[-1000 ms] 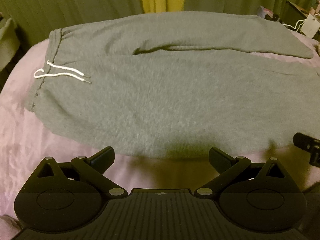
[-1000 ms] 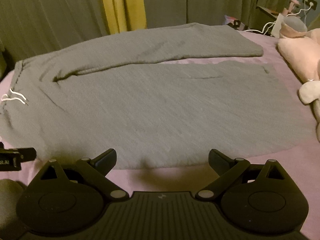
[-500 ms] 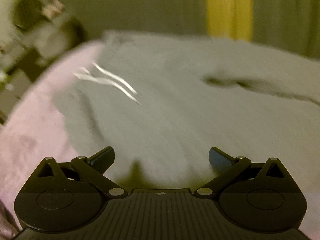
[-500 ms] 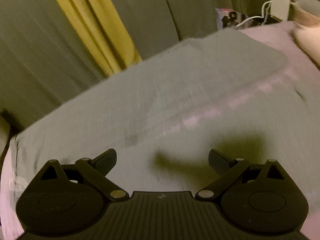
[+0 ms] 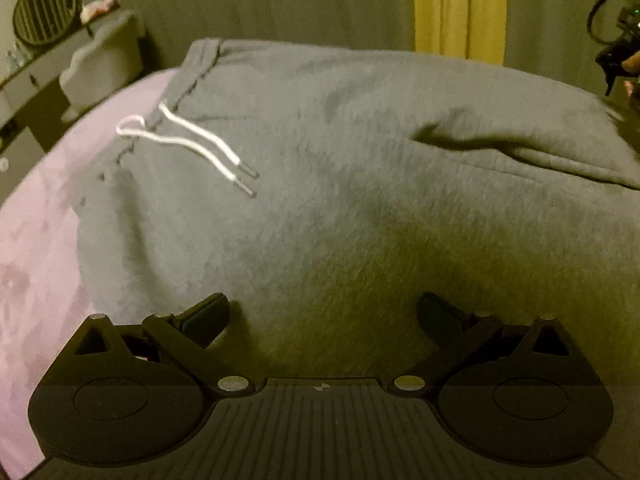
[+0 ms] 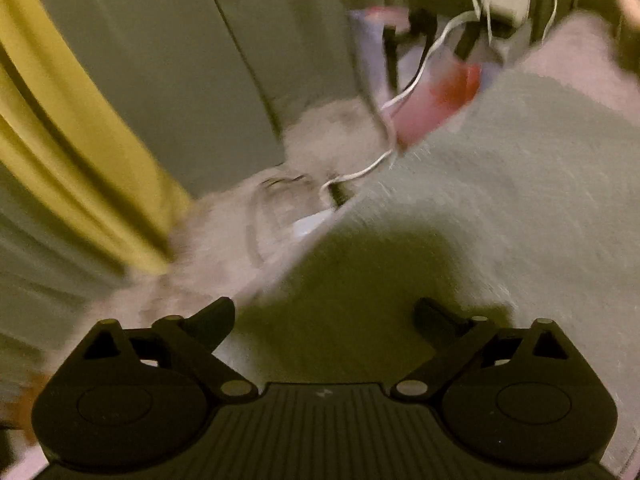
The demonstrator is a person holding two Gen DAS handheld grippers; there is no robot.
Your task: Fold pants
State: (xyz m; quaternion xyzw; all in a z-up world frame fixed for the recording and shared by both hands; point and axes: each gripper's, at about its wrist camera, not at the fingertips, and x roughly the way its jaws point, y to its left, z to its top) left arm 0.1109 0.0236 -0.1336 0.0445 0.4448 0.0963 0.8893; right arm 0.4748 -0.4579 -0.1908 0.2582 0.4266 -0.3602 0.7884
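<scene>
Pink bedding (image 5: 36,240) covers the bed, showing at the left of the left wrist view, and grey pants (image 5: 340,208) lie spread flat across it. Nearest, the left tool (image 5: 322,312) hangs at the bottom of the frame, released, its fingers wide apart above the cloth with nothing between them. Further up, left of centre, the white drawstring (image 5: 192,144) trails from the waistband. One leg lies folded over at the upper right. Beyond it hang grey curtains with a yellow strip (image 5: 456,8).

On the other side the right tool (image 6: 324,312) is released too, jaws spread over grey fabric (image 6: 500,200) (this view is badly blurred). Past it a white cable (image 6: 404,100) loops near the top.
</scene>
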